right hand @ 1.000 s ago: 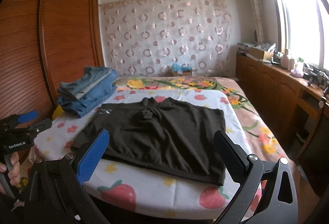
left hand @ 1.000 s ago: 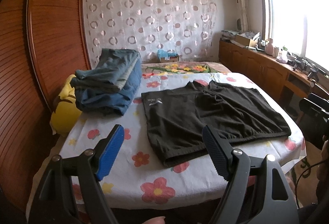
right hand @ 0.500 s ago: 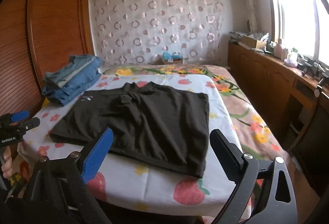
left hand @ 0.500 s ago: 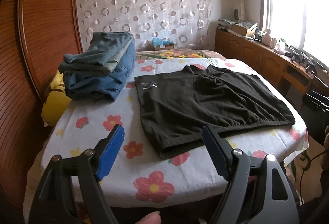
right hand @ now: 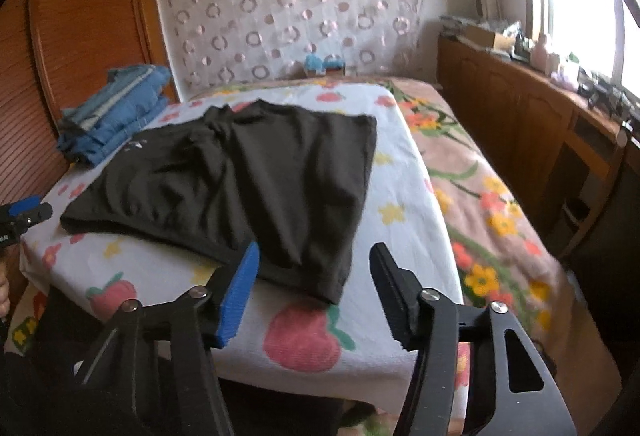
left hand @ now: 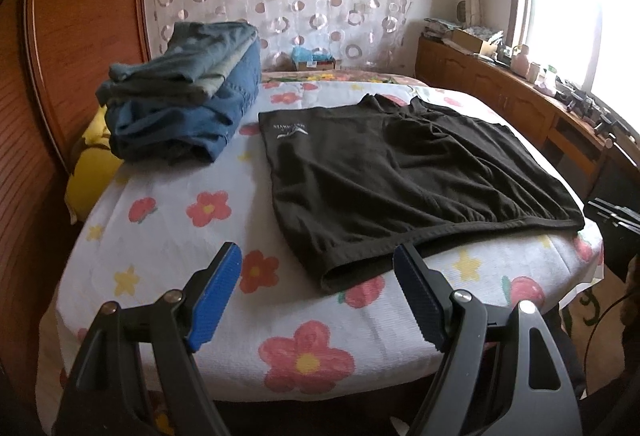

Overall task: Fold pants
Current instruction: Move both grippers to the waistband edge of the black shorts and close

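Narrowing since before, right tongs (right hand: pixel 314 268) hover seemingly above black pants (right hand: pixel 248 172).

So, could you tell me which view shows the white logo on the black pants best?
The left wrist view: the white logo on the black pants shows clearly. In the right wrist view it is a small blur.

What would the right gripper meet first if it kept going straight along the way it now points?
Probably the near corner of the black shorts, lying flat on the flowered sheet. The right gripper, jaws closing with nothing between them, points down at that hem.
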Demonstrator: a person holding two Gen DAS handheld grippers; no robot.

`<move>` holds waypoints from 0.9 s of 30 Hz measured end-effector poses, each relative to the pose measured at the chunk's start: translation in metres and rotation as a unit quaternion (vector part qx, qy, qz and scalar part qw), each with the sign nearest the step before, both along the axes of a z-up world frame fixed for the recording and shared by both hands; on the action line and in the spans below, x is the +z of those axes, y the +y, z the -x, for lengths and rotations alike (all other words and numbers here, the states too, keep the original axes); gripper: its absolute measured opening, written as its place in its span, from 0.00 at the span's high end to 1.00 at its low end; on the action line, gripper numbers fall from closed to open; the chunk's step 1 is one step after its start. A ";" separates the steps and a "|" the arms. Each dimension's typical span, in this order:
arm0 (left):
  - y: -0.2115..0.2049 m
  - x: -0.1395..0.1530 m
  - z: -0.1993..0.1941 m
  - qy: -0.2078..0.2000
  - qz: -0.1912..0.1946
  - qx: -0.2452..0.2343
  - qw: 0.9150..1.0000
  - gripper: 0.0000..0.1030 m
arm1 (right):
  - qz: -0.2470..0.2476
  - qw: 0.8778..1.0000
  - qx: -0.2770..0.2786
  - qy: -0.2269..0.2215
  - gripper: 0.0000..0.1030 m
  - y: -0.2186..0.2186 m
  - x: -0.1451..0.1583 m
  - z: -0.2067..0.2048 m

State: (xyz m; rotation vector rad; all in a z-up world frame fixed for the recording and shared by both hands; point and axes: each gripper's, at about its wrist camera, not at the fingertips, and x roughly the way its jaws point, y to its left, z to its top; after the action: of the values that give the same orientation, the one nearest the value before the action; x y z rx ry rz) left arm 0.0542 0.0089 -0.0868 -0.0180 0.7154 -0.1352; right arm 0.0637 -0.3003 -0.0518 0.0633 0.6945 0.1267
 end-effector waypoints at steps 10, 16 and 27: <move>0.021 -0.011 -0.016 0.021 0.023 0.001 1.000 0.29 | -0.009 1.000 -0.008 0.016 0.51 -0.008 -0.015 -0.002; 0.020 -0.022 -0.024 0.044 0.045 -0.013 0.998 0.43 | -0.009 1.000 -0.002 0.016 0.55 -0.006 -0.017 -0.004; 0.010 -0.033 -0.031 0.061 0.036 -0.022 0.997 0.48 | -0.007 1.000 0.010 0.024 0.67 0.002 -0.020 -0.012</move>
State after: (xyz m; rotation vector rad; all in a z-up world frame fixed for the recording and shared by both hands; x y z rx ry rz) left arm 0.0852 0.0189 -0.1194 -0.0797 0.8320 -0.2030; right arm 0.0753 -0.2985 -0.0717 0.0740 0.7427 0.1492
